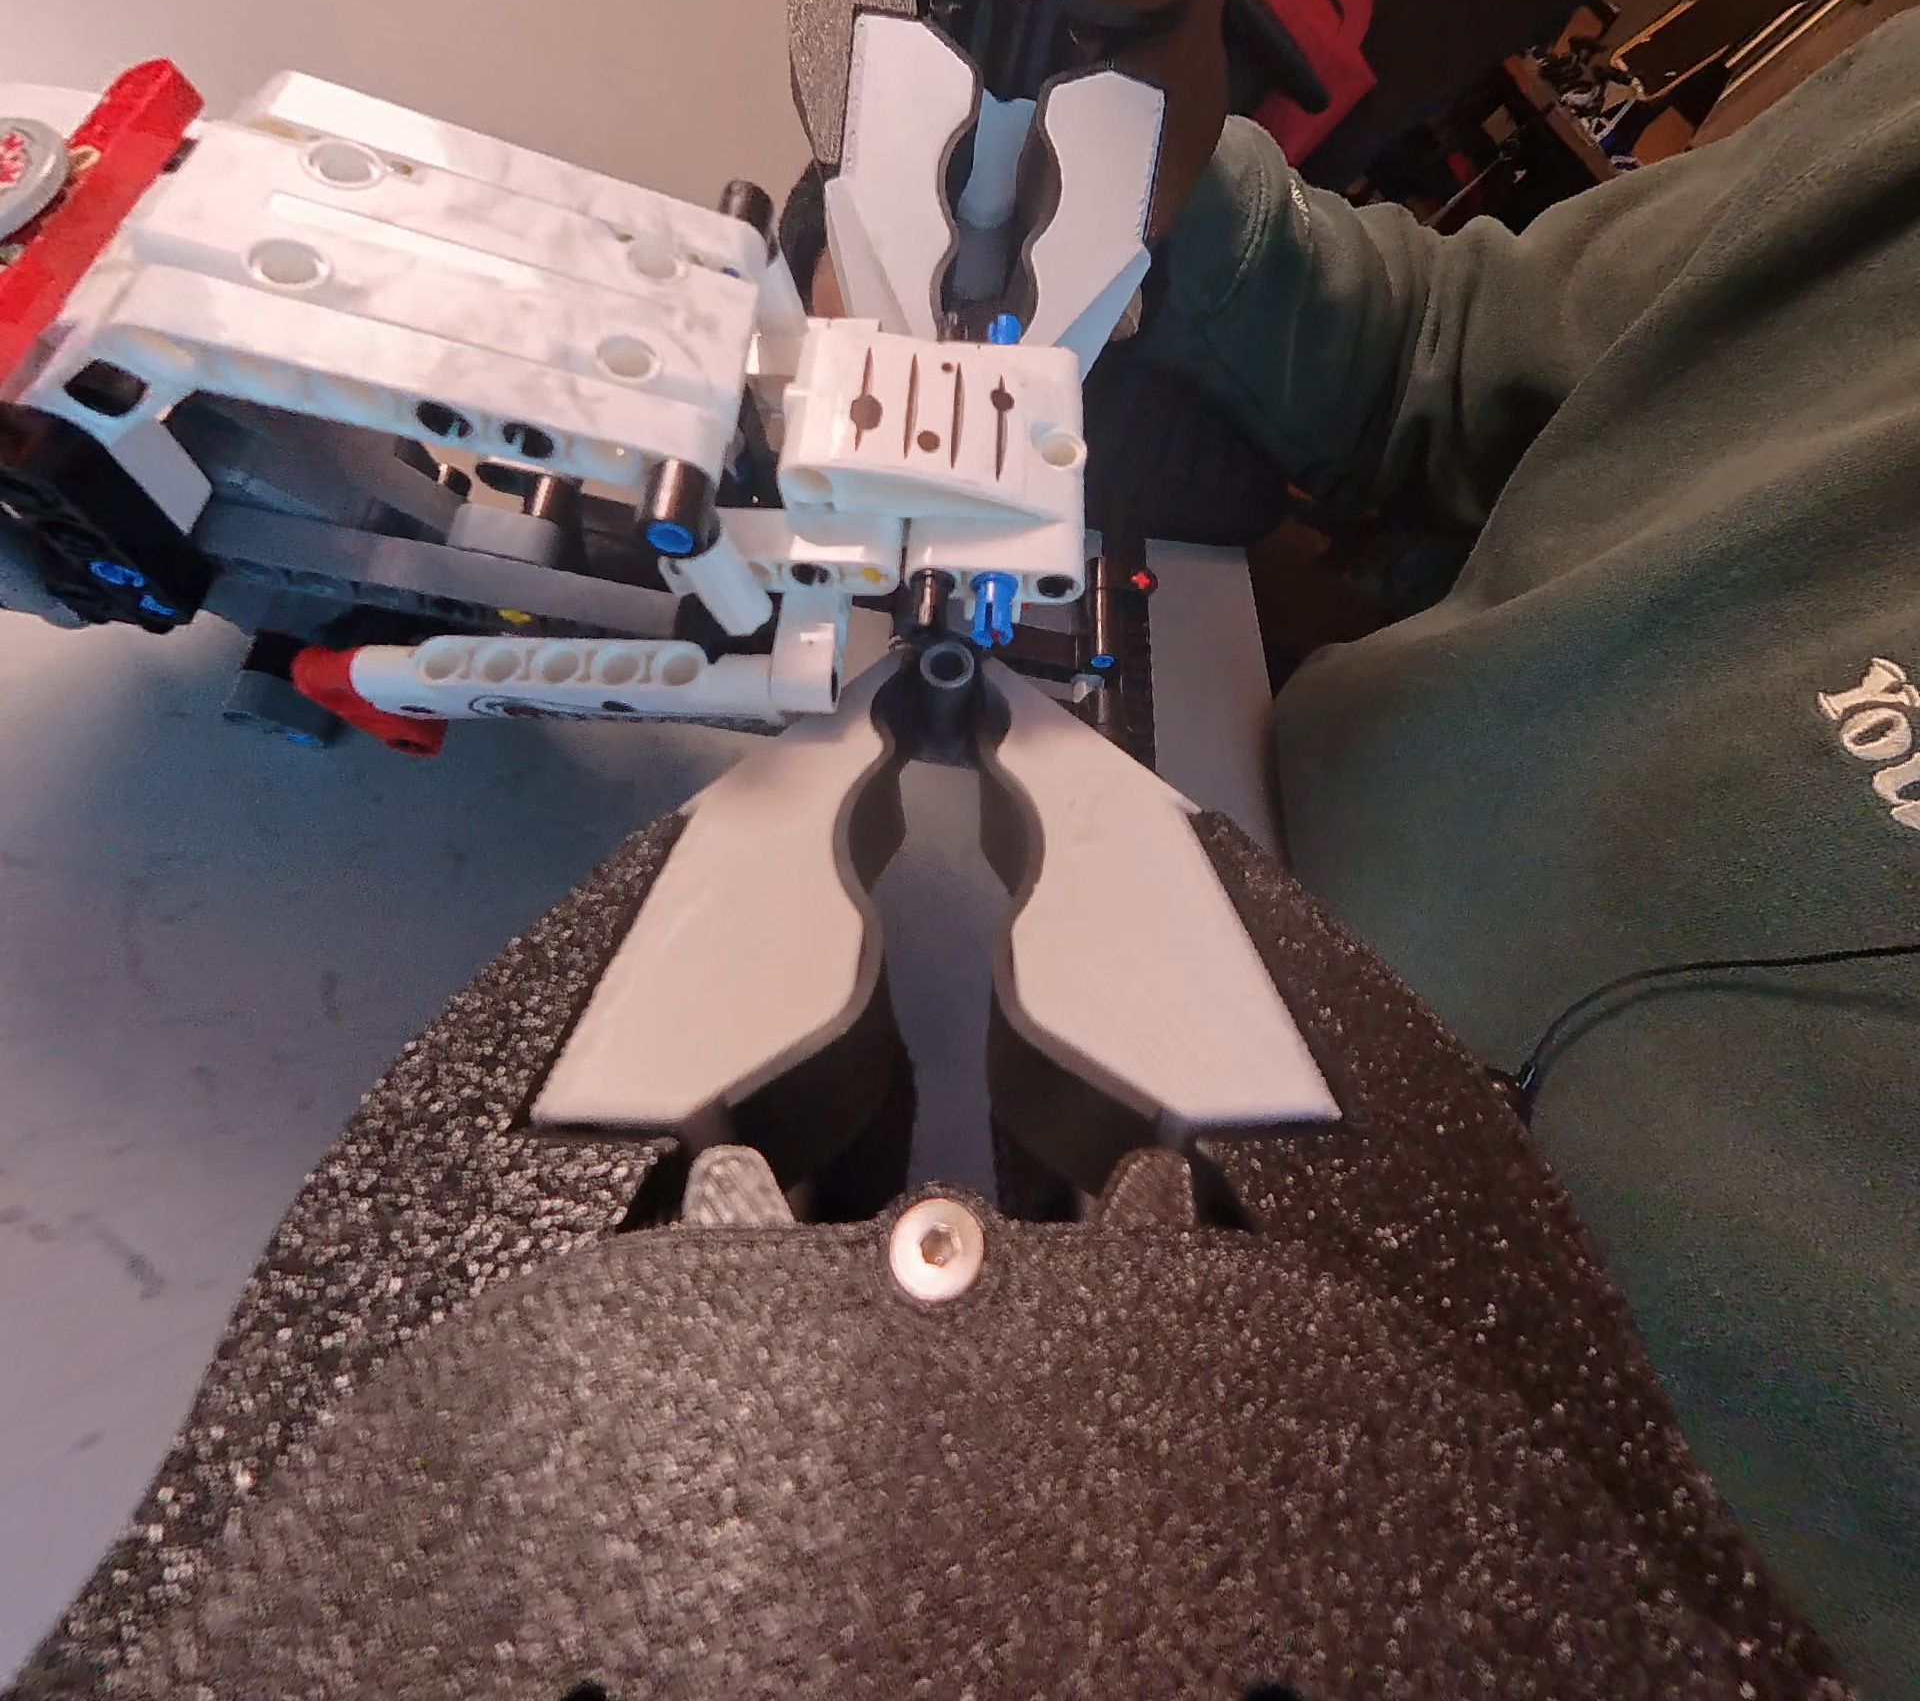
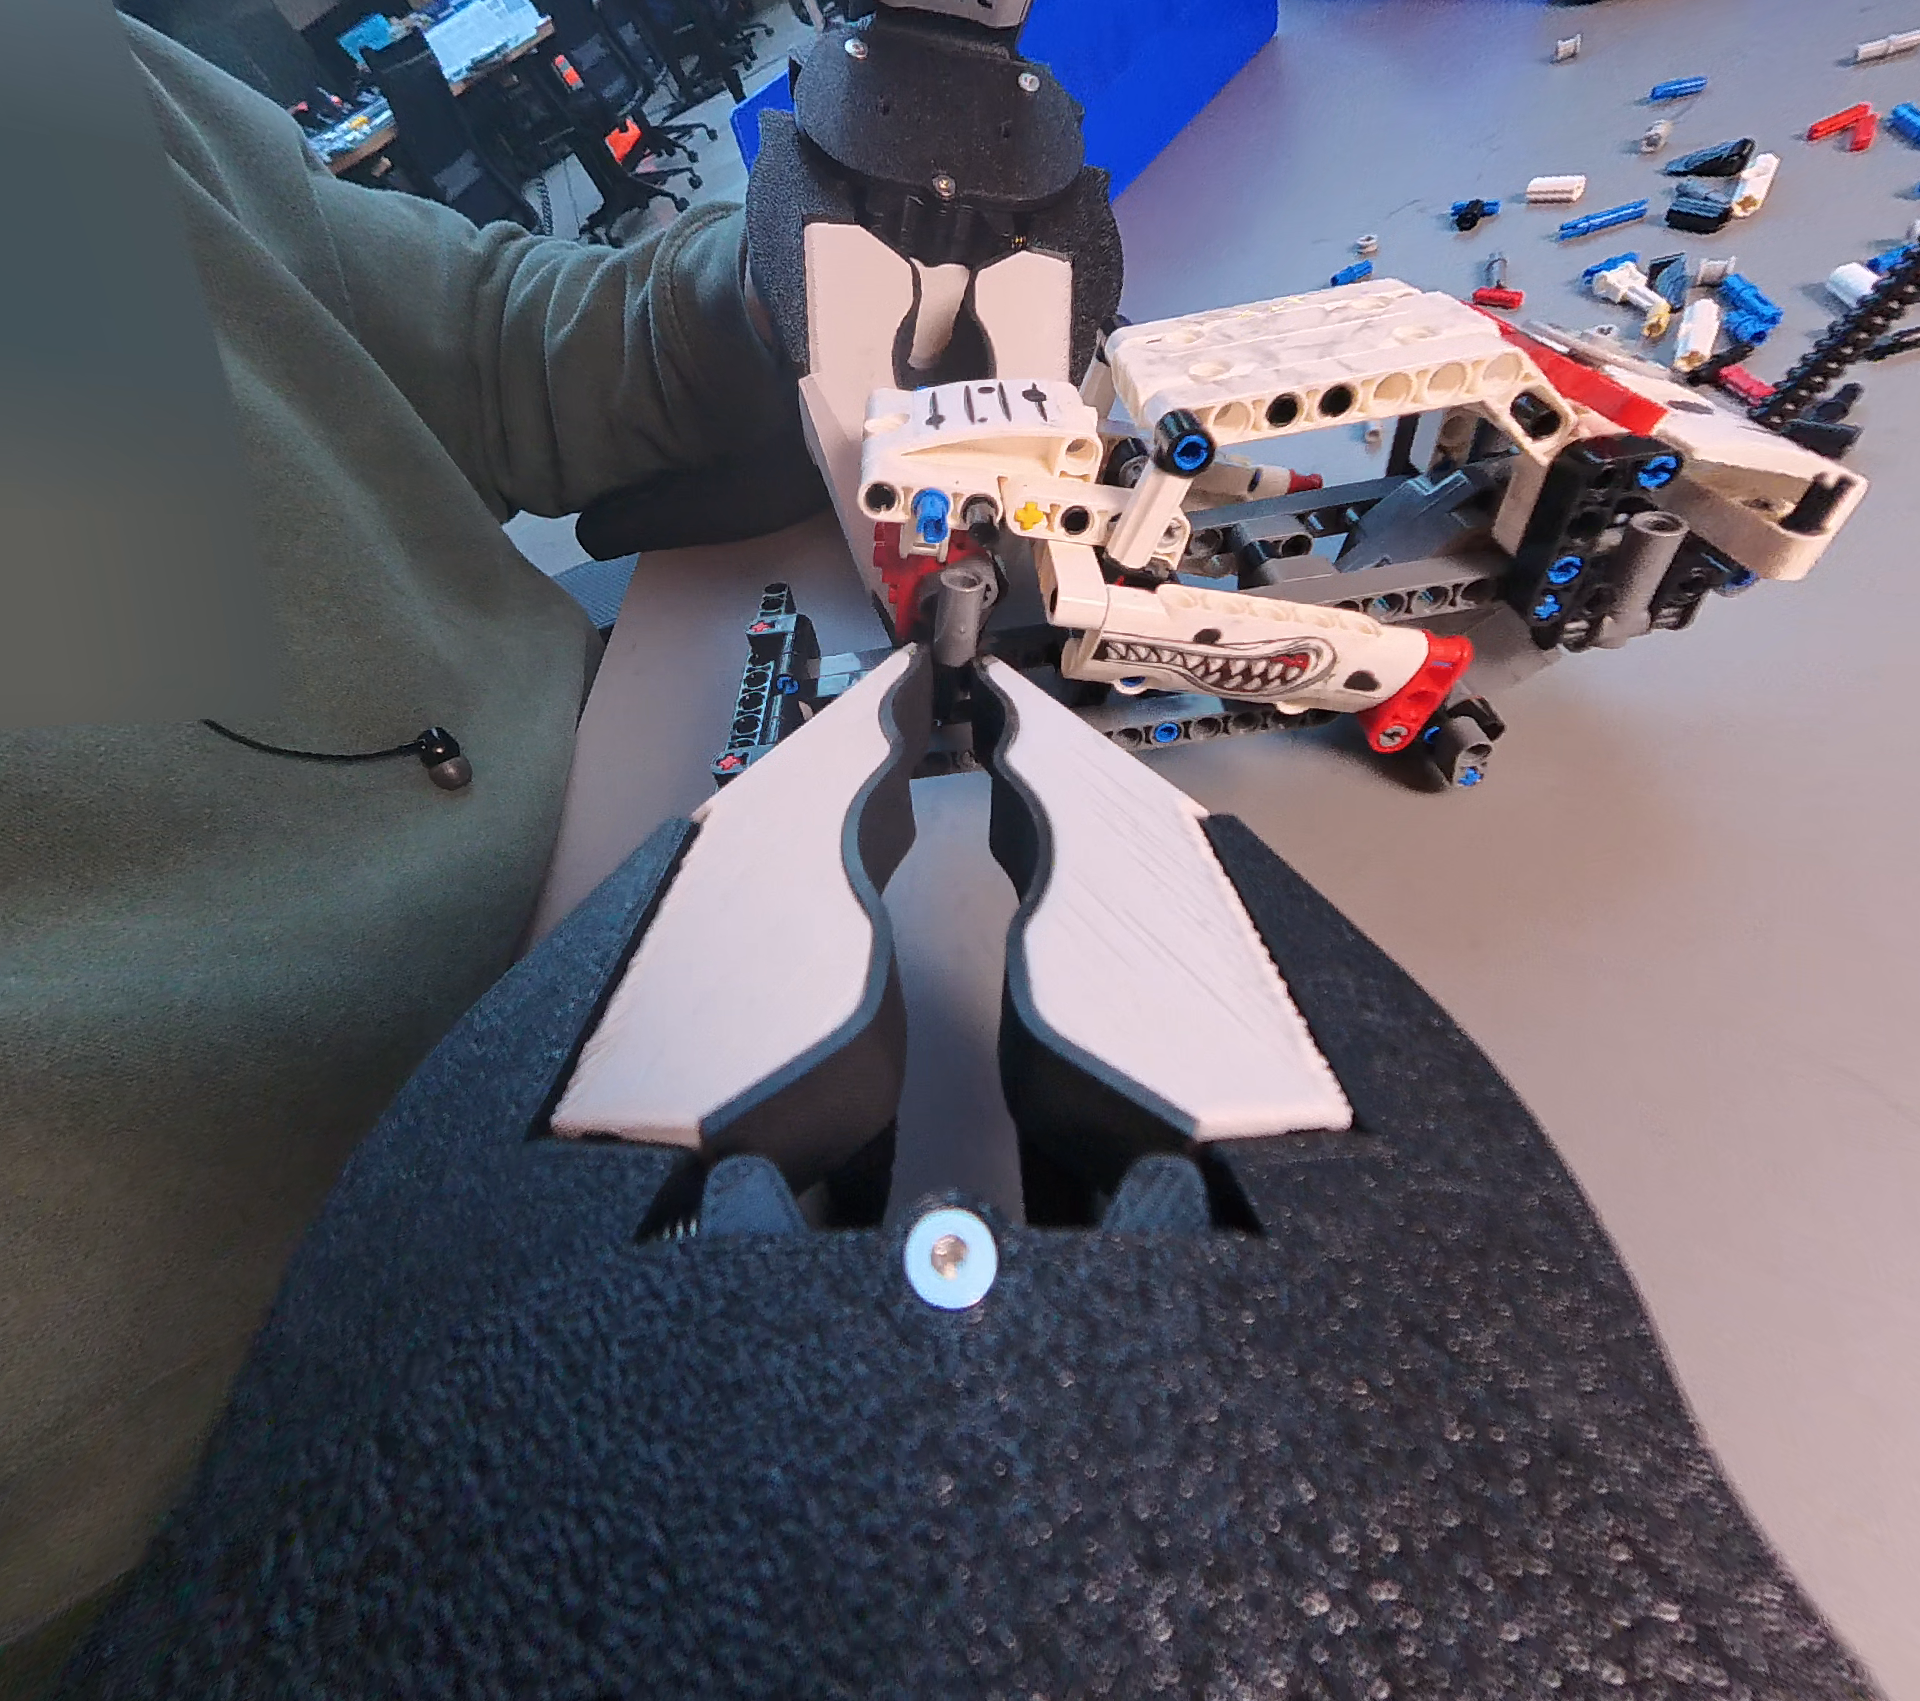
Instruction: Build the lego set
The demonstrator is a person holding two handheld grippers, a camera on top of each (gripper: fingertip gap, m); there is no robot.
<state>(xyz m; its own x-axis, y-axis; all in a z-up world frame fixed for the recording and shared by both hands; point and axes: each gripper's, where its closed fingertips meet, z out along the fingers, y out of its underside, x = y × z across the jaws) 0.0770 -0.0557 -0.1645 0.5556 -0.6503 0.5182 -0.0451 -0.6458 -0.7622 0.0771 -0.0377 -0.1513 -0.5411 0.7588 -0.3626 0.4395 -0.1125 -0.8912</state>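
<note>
Half-built Lego car (image 2: 1351,508) tilted on grey surface (image 2: 1558,924), steadied at its rear by one set of jaws; other jaws gripping a dark connector (image 1: 948,695), aimed for insertion there.

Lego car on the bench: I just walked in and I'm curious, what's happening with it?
A person is working on a half-built white and red Lego car with two handheld grippers, one from each side. The left tongs pinch a black tubular connector just under the car's white slotted panel. The right tongs grip a grey tubular connector on the opposite side. Loose pieces lie scattered on the table.
</note>
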